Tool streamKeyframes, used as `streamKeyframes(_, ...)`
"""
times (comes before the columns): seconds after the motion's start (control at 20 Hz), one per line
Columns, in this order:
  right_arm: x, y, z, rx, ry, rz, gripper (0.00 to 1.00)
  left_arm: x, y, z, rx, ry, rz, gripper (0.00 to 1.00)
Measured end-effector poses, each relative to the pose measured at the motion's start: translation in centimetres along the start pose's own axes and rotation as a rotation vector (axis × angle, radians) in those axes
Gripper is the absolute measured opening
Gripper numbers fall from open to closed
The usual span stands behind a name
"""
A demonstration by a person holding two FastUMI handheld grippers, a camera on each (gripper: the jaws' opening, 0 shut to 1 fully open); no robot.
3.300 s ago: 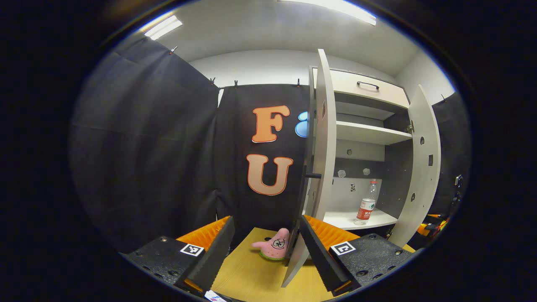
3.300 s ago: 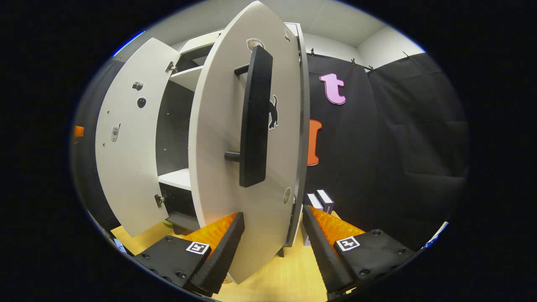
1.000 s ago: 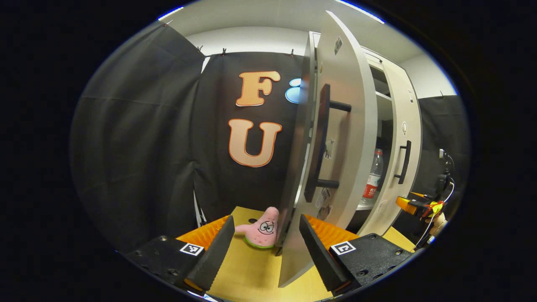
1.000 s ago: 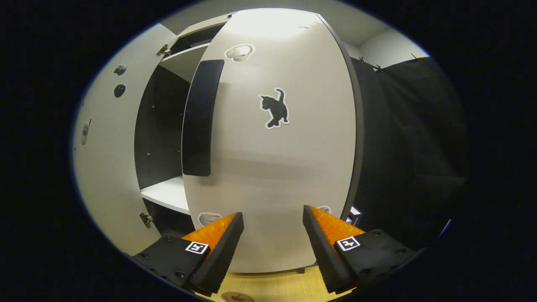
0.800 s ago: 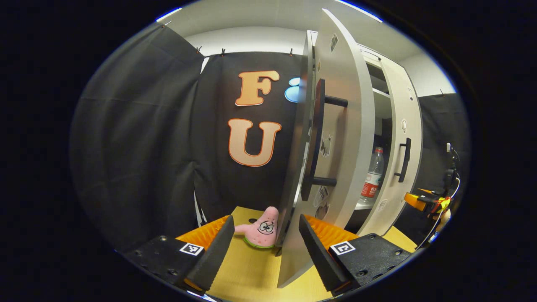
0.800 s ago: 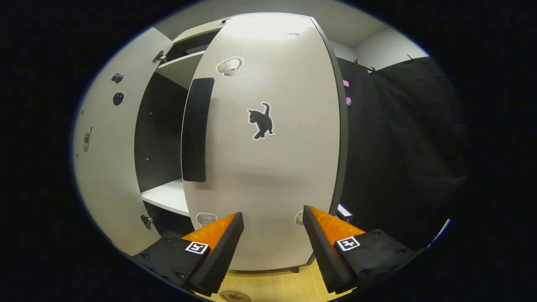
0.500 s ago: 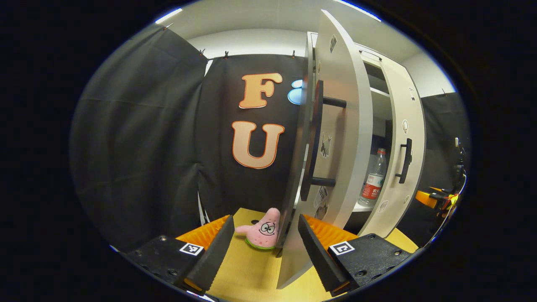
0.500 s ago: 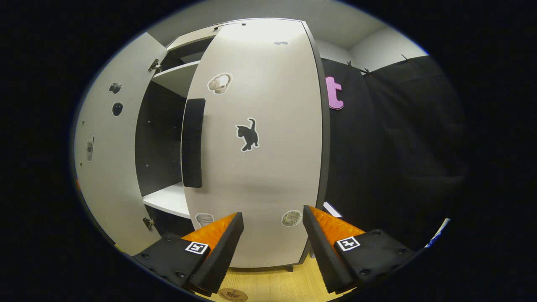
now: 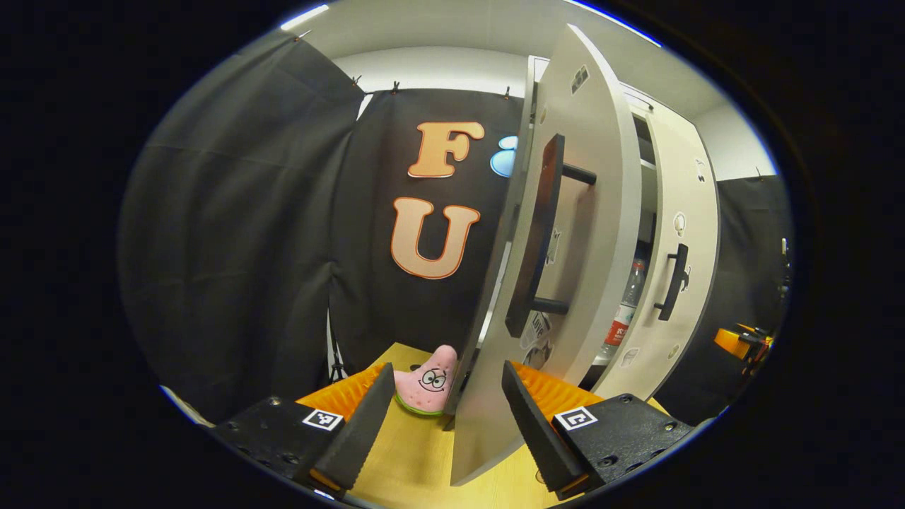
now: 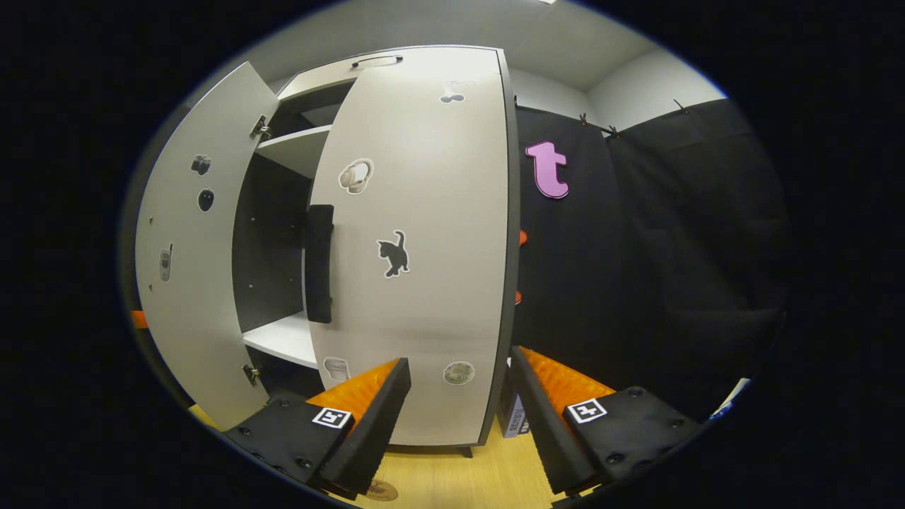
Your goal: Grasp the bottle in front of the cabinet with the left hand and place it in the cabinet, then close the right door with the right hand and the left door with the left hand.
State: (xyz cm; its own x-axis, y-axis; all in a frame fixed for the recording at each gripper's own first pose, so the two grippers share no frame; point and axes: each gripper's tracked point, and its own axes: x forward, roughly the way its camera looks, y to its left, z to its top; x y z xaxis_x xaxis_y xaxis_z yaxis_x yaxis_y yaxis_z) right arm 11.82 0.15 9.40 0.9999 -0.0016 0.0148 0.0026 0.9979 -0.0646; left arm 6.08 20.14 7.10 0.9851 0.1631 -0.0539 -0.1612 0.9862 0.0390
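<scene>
Left door (image 9: 587,233) half-swung, its edge between the spread, empty left fingers (image 9: 360,424) — push from 9 o'clock, steadily. Right fingers (image 10: 368,410) spread, empty; right door (image 10: 424,247) shut.

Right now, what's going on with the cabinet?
The bottle already stands on a shelf inside the cabinet, seen through the gap between the doors. The right door looks shut or nearly so, with the right gripper open in front of it, not gripping anything. The left door is still partly open; the left gripper is open with the door's lower edge between its fingers. A pink plush sits on the table beside that door.
</scene>
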Motion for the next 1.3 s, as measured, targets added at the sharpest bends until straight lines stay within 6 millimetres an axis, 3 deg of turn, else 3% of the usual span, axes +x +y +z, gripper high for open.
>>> streamKeyframes(0.4, -2.3, -3.2, -0.1, -0.002, 0.001, -0.006, 0.95, 1.2, -4.5, -0.7, 0.025, 0.027, -0.085, 0.91)
streamKeyframes(0.6, -3.1, -5.1, -0.3, 0.012, 0.006, -0.025, 0.95, 1.9, -6.6, -1.1, 0.032, 0.039, -0.124, 0.94)
streamKeyframes(0.7, -3.4, -6.0, -0.1, 0.007, 0.002, -0.037, 0.95, 2.4, -8.0, -1.3, 0.034, 0.044, -0.146, 0.91)
streamKeyframes(0.85, -3.8, -7.0, 0.4, 0.004, -0.009, -0.051, 0.95, 3.3, -9.5, -1.6, 0.042, 0.051, -0.169, 0.94)
streamKeyframes(1.2, -4.5, -9.1, 1.0, 0.016, -0.026, -0.071, 0.95, 7.0, -15.5, -3.0, -0.005, 0.083, -0.299, 0.94)
streamKeyframes(1.3, -4.6, -10.0, 0.6, 0.007, -0.018, -0.087, 0.95, 8.7, -16.1, -3.6, -0.01, 0.098, -0.314, 0.94)
